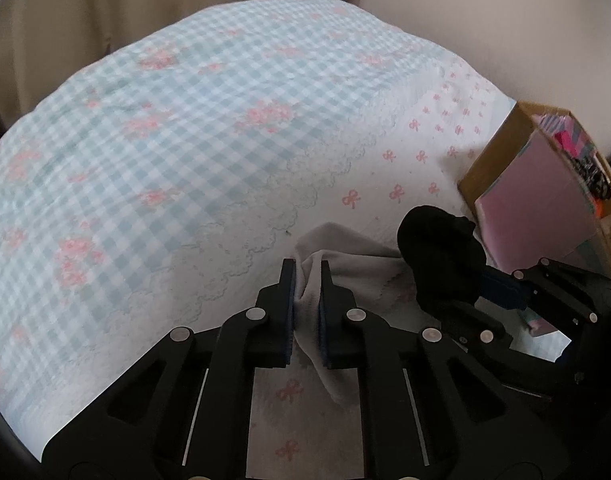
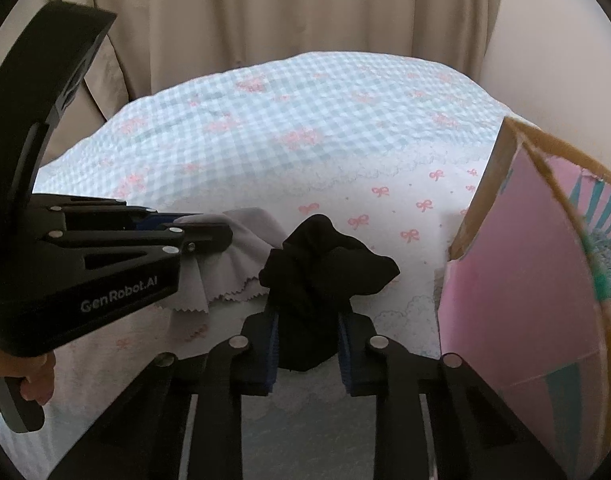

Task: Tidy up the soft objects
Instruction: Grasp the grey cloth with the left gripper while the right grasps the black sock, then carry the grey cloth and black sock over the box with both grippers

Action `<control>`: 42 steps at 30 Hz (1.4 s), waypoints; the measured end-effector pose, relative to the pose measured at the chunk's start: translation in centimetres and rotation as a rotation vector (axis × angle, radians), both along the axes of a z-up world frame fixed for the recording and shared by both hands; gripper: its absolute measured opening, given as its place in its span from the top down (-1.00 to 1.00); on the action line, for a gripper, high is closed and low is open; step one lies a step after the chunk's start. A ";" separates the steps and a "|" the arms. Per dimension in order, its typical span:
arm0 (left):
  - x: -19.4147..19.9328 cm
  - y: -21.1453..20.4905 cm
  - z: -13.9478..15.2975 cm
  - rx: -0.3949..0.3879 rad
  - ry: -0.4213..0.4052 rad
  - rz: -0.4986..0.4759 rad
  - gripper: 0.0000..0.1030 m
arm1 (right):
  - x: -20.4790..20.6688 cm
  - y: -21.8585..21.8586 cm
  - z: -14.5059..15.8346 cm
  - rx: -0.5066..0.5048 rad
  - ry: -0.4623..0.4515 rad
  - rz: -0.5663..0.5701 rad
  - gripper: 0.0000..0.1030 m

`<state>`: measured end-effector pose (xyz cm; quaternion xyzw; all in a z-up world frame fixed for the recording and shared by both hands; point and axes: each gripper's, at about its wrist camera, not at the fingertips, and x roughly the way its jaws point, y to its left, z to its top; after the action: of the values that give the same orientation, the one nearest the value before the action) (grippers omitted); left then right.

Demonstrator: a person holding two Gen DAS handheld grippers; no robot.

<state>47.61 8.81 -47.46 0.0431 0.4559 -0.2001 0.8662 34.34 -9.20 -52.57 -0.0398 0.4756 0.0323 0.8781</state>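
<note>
My left gripper (image 1: 308, 270) is shut on a light grey cloth (image 1: 345, 256) with a zigzag edge and holds it just above the bed. The cloth also shows in the right wrist view (image 2: 241, 264), hanging from the left gripper (image 2: 209, 228). My right gripper (image 2: 308, 312) is shut on a bunched black cloth (image 2: 325, 268), lifted off the bed. In the left wrist view the black cloth (image 1: 441, 252) hangs to the right of the grey one, held by the right gripper (image 1: 493, 284).
A cardboard box (image 2: 517, 280) with pink lining stands at the right on the bed (image 2: 289, 148); it holds colourful soft items (image 1: 585, 160). The bed has a blue checked cover with pink bows. Beige curtains (image 2: 265, 12) hang behind.
</note>
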 end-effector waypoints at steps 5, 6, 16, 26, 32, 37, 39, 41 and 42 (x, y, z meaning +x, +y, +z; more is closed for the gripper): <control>-1.0 0.5 2.6 -0.009 -0.013 0.017 0.86 | -0.4 0.0 2.1 0.018 -0.020 -0.014 0.57; -1.2 0.5 3.1 -0.011 -0.017 0.022 0.86 | -0.5 0.0 2.8 0.020 -0.025 -0.016 0.57; -5.2 1.0 13.0 -0.034 -0.077 0.063 0.86 | -2.0 0.6 11.6 0.065 -0.079 -0.014 0.57; -10.2 -2.7 24.8 -0.067 -0.138 0.071 0.86 | -5.1 -1.9 24.1 0.090 -0.132 -0.029 0.57; -12.3 -7.0 29.6 -0.106 -0.142 0.066 0.86 | -6.6 -6.5 30.2 0.074 -0.122 -0.050 0.57; -13.1 -11.7 31.6 -0.128 -0.130 0.078 0.86 | -7.7 -11.5 32.9 0.073 -0.097 -0.066 0.57; -13.3 -13.6 32.1 -0.131 -0.123 0.097 0.86 | -8.0 -13.8 33.6 0.075 -0.071 -0.057 0.57; -13.2 -15.5 32.0 -0.136 -0.107 0.120 0.86 | -8.2 -16.1 33.9 0.067 -0.049 -0.042 0.57; -13.1 -16.5 31.9 -0.136 -0.099 0.131 0.86 | -8.3 -17.0 34.0 0.070 -0.035 -0.037 0.57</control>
<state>34.49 -7.66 -15.54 -0.0361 0.3998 -0.1710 0.8998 26.08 -26.15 -18.60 -0.0007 0.4593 0.0317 0.8877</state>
